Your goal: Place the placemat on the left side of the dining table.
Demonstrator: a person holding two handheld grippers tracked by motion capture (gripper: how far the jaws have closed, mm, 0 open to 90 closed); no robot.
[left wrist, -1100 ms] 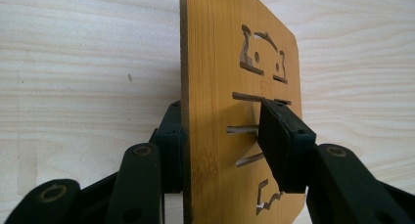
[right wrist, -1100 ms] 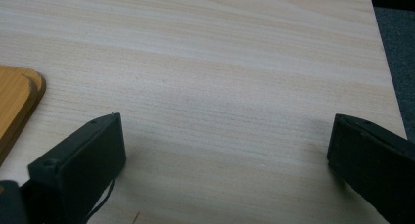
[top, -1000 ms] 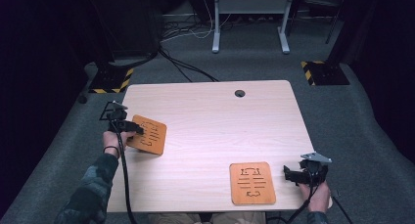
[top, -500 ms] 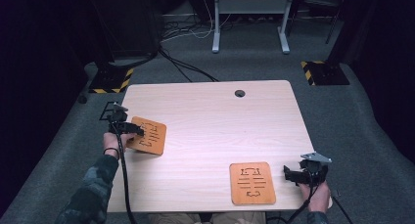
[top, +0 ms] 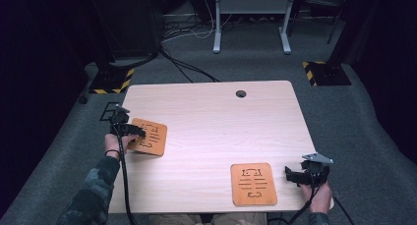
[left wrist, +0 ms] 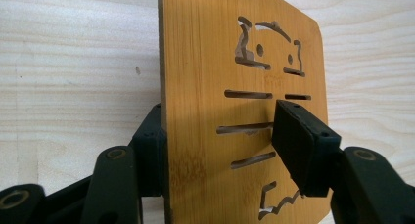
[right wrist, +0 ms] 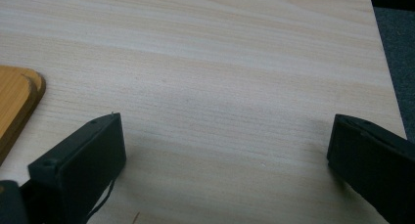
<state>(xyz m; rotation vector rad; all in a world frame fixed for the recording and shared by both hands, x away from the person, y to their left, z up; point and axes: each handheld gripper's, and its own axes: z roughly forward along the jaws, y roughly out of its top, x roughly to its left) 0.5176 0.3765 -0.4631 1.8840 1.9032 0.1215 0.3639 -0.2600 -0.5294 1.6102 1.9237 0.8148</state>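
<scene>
The left gripper [top: 134, 130] straddles the near edge of a slotted bamboo trivet [left wrist: 235, 111] at the table's [top: 206, 117] left side; its jaws have just been opening, pads off the wood, apparently letting go; the right gripper [top: 301, 176] idles spread wide beside a second trivet [top: 253, 183]

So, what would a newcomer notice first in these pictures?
Two orange wooden boards with cut-out slots lie on the pale table. The left board sits near the left edge between the jaws of the left tongs, which have just been opening, one pad clear of its face. The right board lies flat near the front edge, beside the open right tongs.
</scene>
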